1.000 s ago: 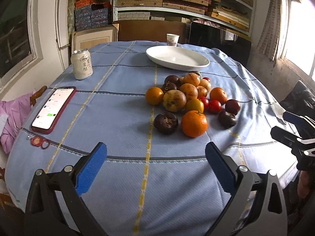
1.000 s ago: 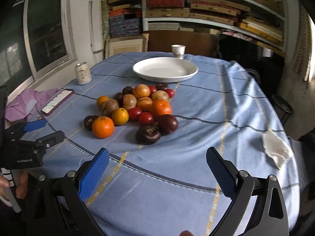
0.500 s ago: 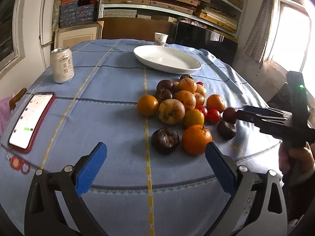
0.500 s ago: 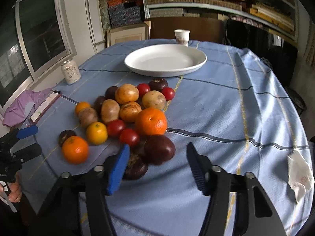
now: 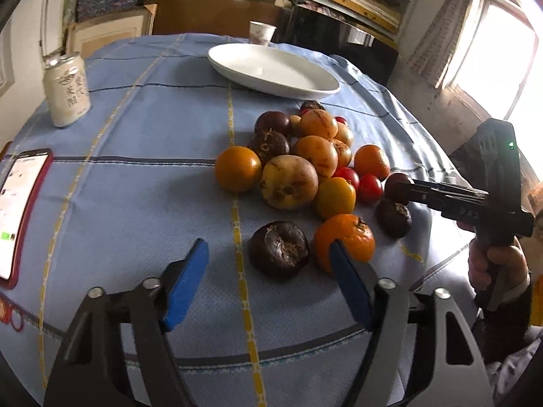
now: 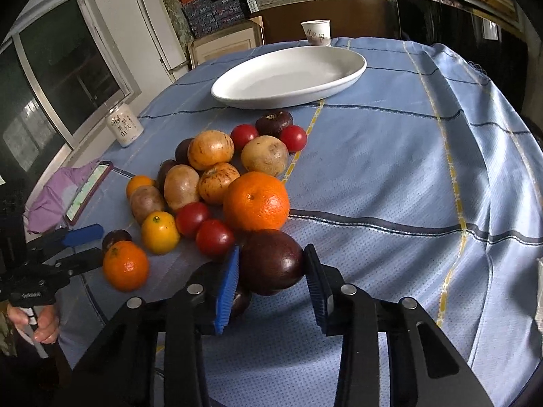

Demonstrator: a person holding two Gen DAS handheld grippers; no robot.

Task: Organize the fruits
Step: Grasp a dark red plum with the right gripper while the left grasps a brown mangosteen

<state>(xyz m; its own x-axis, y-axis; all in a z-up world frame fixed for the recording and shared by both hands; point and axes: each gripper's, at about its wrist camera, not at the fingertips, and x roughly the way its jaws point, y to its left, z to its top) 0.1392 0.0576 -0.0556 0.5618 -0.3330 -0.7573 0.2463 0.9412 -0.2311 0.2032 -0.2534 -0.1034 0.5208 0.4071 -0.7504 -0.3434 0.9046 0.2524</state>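
Observation:
A pile of fruit (image 5: 305, 166) lies mid-table: oranges, tan and dark purple fruits, small red tomatoes. My left gripper (image 5: 268, 274) is open, its pads on either side of a wrinkled dark fruit (image 5: 279, 249), with an orange (image 5: 346, 239) by the right pad. My right gripper (image 6: 271, 274) has its pads against a smooth dark purple fruit (image 6: 271, 266), which rests on the cloth below a large orange (image 6: 256, 201). The right gripper also shows in the left wrist view (image 5: 404, 188). The white plate (image 6: 288, 78) stands empty behind the pile.
A drink can (image 5: 68, 90) and a phone (image 5: 17, 210) lie at the left, a paper cup (image 6: 315, 32) behind the plate. A purple cloth (image 6: 51, 200) hangs off the left edge. Shelves and boxes stand beyond the blue tablecloth (image 6: 407, 176).
Both grippers moved forward to the fruit pile. The right jaws narrowed around the smooth dark purple fruit. The left jaws narrowed somewhat near the wrinkled dark fruit.

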